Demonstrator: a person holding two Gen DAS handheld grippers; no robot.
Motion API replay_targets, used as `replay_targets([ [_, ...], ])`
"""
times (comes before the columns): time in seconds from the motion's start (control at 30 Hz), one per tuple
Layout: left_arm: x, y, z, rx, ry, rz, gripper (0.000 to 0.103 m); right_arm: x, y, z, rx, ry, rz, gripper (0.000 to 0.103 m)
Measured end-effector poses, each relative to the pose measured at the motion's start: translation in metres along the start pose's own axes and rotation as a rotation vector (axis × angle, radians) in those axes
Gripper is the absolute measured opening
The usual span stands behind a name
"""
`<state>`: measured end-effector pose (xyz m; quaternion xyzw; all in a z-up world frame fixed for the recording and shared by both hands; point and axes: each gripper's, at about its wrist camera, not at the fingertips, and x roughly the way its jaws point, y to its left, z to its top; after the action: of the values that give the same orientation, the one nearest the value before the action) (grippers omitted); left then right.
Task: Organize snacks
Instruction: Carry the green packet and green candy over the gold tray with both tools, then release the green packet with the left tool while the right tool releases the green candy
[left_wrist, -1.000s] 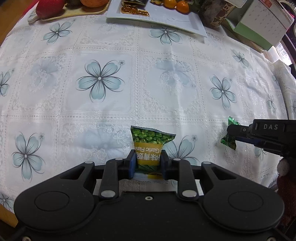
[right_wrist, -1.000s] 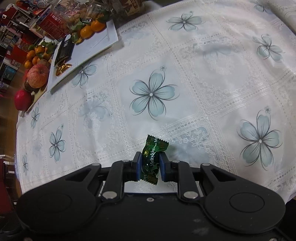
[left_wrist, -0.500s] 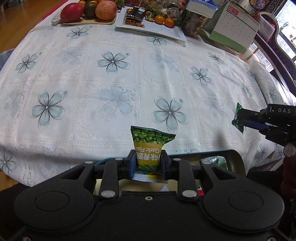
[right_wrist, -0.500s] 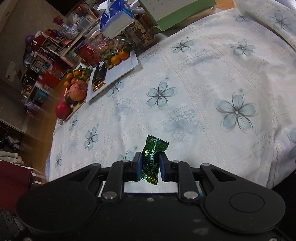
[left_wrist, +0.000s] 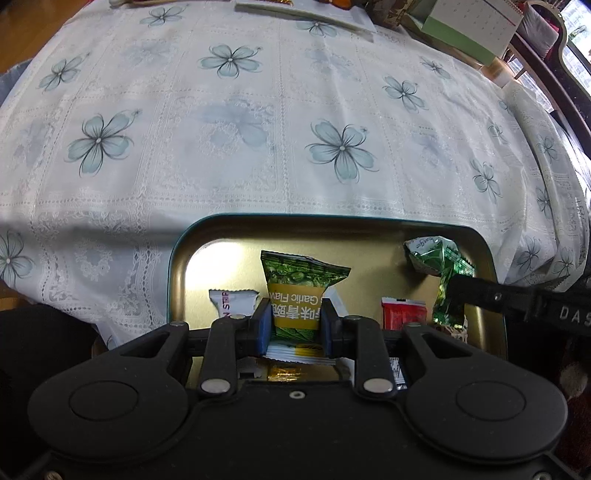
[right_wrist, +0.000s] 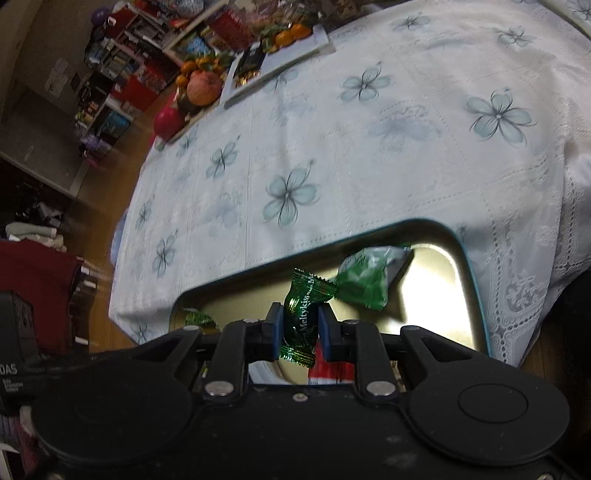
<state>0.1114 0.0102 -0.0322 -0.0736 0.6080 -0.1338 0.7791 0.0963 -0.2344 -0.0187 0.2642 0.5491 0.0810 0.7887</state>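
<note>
The left gripper (left_wrist: 296, 323) has its jaws clamped on a green and yellow snack pack (left_wrist: 300, 291), low in the middle of the frame, over the gold tin (left_wrist: 369, 230). The right gripper (right_wrist: 300, 332) squeezes a green candy (right_wrist: 303, 314) over that tin too.

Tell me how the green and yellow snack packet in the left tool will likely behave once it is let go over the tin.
The snack packet looks puffy and crinkly, so probably light and soft, not fragile. Pinched in the left tool, it stands up, so fairly stiff. Flat-sided, it should flop into the tin rather than roll.
</note>
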Motion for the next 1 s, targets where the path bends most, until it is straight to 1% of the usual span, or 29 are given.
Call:
replay_targets([
  [0.07, 0.001, 0.006, 0.001, -0.031, 0.023, -0.003, 0.034, 0.006, 0.006, -0.005, -0.003, 0.050, -0.008, 0.022],
  [0.2, -0.001, 0.008, 0.009, -0.066, 0.061, 0.024, 0.034, 0.019, 0.014, -0.009, 0.020, 0.158, -0.039, 0.022],
  [0.33, -0.001, 0.002, 0.025, -0.057, 0.091, 0.094, 0.034, 0.029, 0.028, 0.002, -0.001, 0.197, -0.082, 0.022],
  [0.47, 0.004, -0.007, 0.039, -0.037, 0.129, 0.104, 0.034, 0.046, 0.040, 0.020, -0.006, 0.253, -0.090, 0.022],
  [0.73, 0.020, -0.017, 0.052, 0.004, 0.194, 0.157, 0.035, 0.072, 0.063, 0.042, -0.087, 0.296, -0.187, 0.022],
  [0.9, 0.027, -0.015, 0.052, -0.012, 0.220, 0.148, 0.035, 0.081, 0.067, 0.046, -0.130, 0.306, -0.218, 0.022],
  [1.0, 0.029, -0.016, 0.051, 0.002, 0.220, 0.158, 0.035, 0.084, 0.069, 0.046, -0.156, 0.312, -0.238, 0.022],
])
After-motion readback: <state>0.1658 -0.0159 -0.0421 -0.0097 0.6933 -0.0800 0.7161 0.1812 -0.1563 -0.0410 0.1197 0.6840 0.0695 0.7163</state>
